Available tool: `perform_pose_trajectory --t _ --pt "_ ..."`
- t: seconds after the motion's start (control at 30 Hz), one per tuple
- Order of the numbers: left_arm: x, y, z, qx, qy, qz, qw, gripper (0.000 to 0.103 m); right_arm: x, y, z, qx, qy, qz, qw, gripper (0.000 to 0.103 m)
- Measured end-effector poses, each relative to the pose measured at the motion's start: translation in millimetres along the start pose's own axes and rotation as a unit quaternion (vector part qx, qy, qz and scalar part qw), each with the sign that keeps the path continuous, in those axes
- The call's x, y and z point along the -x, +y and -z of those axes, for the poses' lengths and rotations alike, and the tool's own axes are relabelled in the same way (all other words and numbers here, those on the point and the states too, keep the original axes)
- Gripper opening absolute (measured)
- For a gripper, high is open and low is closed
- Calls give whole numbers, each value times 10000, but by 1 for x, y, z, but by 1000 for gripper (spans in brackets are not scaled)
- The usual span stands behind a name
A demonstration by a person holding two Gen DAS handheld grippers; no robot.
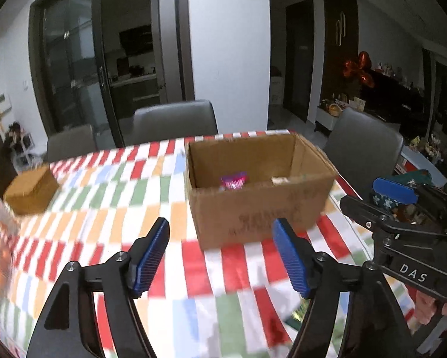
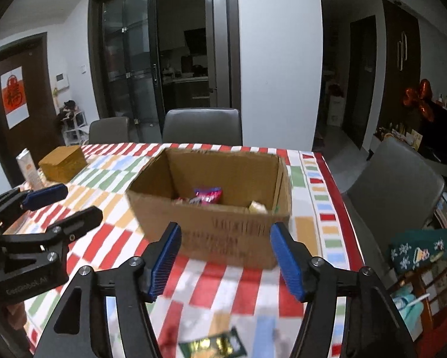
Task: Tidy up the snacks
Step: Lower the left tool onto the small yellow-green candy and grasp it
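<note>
1. Left wrist view: left gripper (image 1: 220,256) hovers over the tabletop (image 1: 110,197) w/ jaws spread wide, nothing btwn them. Right gripper (image 1: 393,197) shows at the far right edge, also held off the cloth.
2. Right wrist view: right gripper (image 2: 224,258) likewise wide apart & empty, aimed at the open cardboard box (image 2: 223,226).
3. Snacks so far: a pink packet (image 2: 208,194) lies inside the box, plus a pale item (image 2: 257,207) near its right wall; can't tell what that one is.
4. Still loose: a green-gold packet (image 2: 214,344) on the tabletop just below the right gripper, partly cut off by the frame edge.
5. Off to the side: small brown box (image 2: 63,162) & a white carton (image 2: 29,168), well apart from the big box. Unclear if they're part of the job.
6. My read: partway through; next up is prob. the green-gold packet.
7. Risks:
   - Flat foil packet on cloth; fingers may slide over it or pinch the tablecloth & drag it, shifting the box.
   - Both grippers sit near each other; a reach across could knock them together.
   - Low carry could clip the box's near wall & shove it toward the table edge.
   - Views look blurred, so a fast approach may miss.
</note>
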State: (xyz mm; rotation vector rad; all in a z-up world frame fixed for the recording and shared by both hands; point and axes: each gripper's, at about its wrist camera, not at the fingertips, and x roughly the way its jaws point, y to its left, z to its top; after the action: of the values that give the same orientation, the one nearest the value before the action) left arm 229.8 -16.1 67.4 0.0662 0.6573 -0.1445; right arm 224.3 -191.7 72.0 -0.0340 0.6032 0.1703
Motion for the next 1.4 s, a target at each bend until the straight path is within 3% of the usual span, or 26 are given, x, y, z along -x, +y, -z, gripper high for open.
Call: perform_pose_trajectory --t 0.37,0.73,0.93,1.23,1.4 --pt "34 -14 78 250 407 136 9988 73 32 13 72 -2 365 -161 9992 64" --pt "33 -27 142 244 832 400 9954 73 41 18 132 -56 852 3 9963 64" --pt "30 -33 168 295 945 749 9923 73 43 17 161 -109 1022 43 9947 64" --pt "28 -39 193 197 1093 965 9891 72 49 18 186 -118 1098 162 9938 64" --pt "13 -41 197 158 1216 910 9883 64 47 19 192 -167 1177 86 9929 64"
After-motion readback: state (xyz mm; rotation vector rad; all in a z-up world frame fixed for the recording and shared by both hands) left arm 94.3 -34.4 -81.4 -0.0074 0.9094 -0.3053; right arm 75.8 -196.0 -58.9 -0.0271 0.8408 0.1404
